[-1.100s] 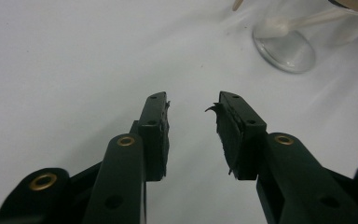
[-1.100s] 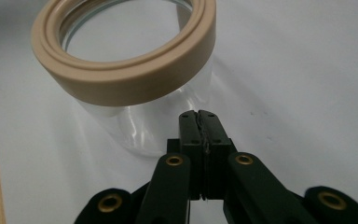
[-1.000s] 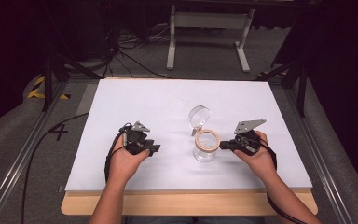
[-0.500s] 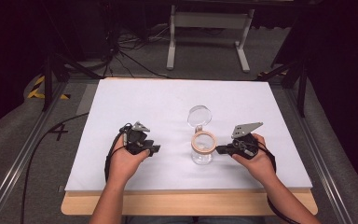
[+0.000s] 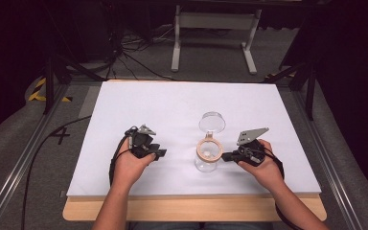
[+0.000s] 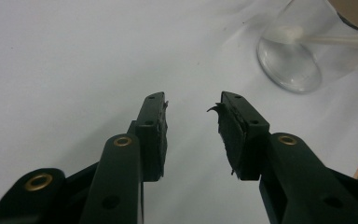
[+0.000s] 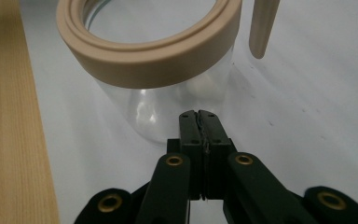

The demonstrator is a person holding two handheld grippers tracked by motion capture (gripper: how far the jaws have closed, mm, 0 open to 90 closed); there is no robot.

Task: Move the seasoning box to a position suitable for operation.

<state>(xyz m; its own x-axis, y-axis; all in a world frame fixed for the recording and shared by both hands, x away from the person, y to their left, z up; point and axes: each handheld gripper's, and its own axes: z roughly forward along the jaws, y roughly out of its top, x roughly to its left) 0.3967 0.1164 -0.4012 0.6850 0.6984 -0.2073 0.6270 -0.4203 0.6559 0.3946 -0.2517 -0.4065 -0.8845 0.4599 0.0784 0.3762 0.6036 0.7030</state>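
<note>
A clear glass jar (image 5: 207, 162) with a beige ring (image 5: 209, 148) around its mouth stands on the white table (image 5: 172, 110). Its round glass lid (image 5: 212, 122) is swung back behind it. My right gripper (image 5: 225, 156) is shut and empty, its tips at the jar's right side. In the right gripper view the shut gripper (image 7: 199, 115) points at the jar (image 7: 163, 112) just below the beige ring (image 7: 149, 56); I cannot tell if they touch. My left gripper (image 5: 159, 153) lies open to the left of the jar. The left gripper (image 6: 191, 105) holds nothing, with the jar (image 6: 298, 56) farther off.
The table's wooden front edge (image 5: 196, 208) runs close under both hands. A beige tab (image 7: 263, 28) hangs beside the jar's ring. Beyond the table's far edge stand a metal frame (image 5: 211, 28) and loose cables (image 5: 124, 43) on the floor.
My right gripper has slid a little left and toward the table's front beside the jar. The left gripper has stayed where it was.
</note>
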